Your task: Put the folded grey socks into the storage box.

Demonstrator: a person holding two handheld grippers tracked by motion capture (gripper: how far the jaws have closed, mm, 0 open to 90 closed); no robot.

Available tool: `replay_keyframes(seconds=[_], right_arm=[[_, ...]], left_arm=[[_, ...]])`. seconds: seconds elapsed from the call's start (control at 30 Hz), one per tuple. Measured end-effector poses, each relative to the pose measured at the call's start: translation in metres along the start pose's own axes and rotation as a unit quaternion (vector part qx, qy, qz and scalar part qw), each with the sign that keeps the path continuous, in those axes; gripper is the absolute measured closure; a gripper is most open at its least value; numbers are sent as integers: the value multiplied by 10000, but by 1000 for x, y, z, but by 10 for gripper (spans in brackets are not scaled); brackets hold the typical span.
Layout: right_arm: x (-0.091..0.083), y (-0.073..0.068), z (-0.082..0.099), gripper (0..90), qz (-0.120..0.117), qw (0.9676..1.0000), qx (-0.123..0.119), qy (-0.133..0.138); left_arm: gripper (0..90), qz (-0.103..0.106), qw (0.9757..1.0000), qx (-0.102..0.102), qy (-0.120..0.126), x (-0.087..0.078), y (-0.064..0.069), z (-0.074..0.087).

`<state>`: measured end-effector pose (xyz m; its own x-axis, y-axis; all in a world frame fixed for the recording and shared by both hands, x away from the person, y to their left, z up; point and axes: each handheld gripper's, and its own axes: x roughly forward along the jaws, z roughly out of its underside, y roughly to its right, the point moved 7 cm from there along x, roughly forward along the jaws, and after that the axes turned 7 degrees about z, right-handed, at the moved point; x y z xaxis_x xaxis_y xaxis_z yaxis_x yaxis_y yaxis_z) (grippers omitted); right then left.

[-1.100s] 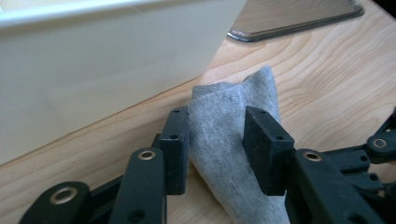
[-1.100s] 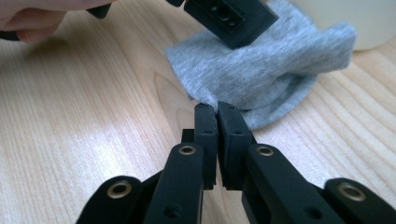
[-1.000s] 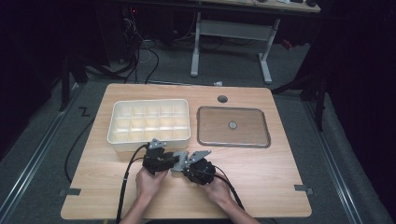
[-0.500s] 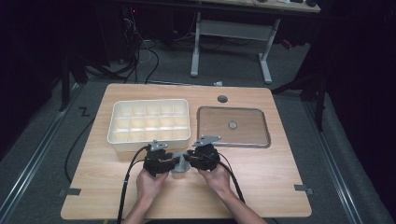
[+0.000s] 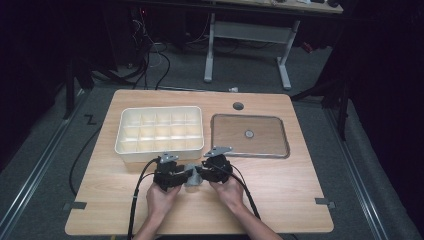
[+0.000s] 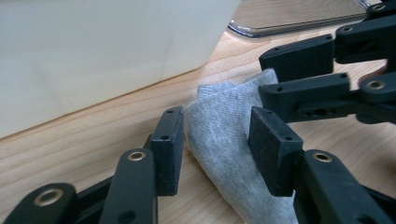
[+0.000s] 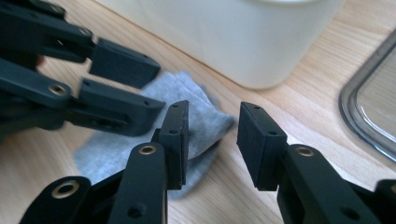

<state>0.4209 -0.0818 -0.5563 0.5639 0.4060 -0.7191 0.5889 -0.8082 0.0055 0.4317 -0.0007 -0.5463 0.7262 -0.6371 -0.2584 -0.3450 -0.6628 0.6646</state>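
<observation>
A small grey cloth [image 5: 191, 178] lies crumpled on the wooden table [image 5: 280, 200], just in front of the white compartment tray [image 5: 159, 131]. My left gripper [image 5: 180, 176] meets it from the left and my right gripper [image 5: 201, 172] from the right. In the left gripper view the left gripper [image 6: 217, 122] is open, its jaws on either side of a fold of the cloth [image 6: 219, 140]. In the right gripper view the right gripper [image 7: 212, 117] is open at the cloth's [image 7: 187, 95] near end, which lies against the left-hand pad [image 7: 180, 135].
A clear shallow tray [image 5: 249, 135] with a small round piece in its middle lies right of the white tray. A round cable hole [image 5: 238, 106] is near the table's far edge. Cables trail from both grippers toward the person.
My right gripper has swung forward and turned toward the left gripper, closing in on the cloth. The left gripper has barely moved.
</observation>
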Motion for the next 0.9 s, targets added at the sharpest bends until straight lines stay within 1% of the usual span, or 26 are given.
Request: replay_keyframes(seconds=[0.1,0.17,0.4,0.5,0.57,0.67,0.73,0.77,0.83,0.9], right_arm=[[4,1,6,644,36,9999,-112,-76],[6,2,9,648,27,9998,-166,-111],[11,2,12,665,-42,9996,-285,-38],[12,2,13,671,-40,9995,-316,25],[12,1,13,678,31,9992,-386,43],[12,0,13,678,32,9994,-349,35],[13,1,13,675,-9,9994,-351,27],[12,1,13,674,0,9994,-349,7],[11,0,12,656,38,9994,-340,4],[11,0,12,635,12,9996,-266,17]], left_arm=[[560,58,9999,93,4,1,1,3],[561,78,9999,106,32,2,1,4],[579,125,9998,163,10,3,-4,4],[597,162,9994,303,52,5,-4,5],[601,141,9991,395,3,6,-4,6],[598,118,9993,325,-140,7,-4,4],[593,91,9991,350,-240,8,-5,3],[590,96,9992,306,-256,8,-5,2],[571,80,9995,147,-257,8,-6,0],[544,72,9996,57,-283,6,-8,-1]])
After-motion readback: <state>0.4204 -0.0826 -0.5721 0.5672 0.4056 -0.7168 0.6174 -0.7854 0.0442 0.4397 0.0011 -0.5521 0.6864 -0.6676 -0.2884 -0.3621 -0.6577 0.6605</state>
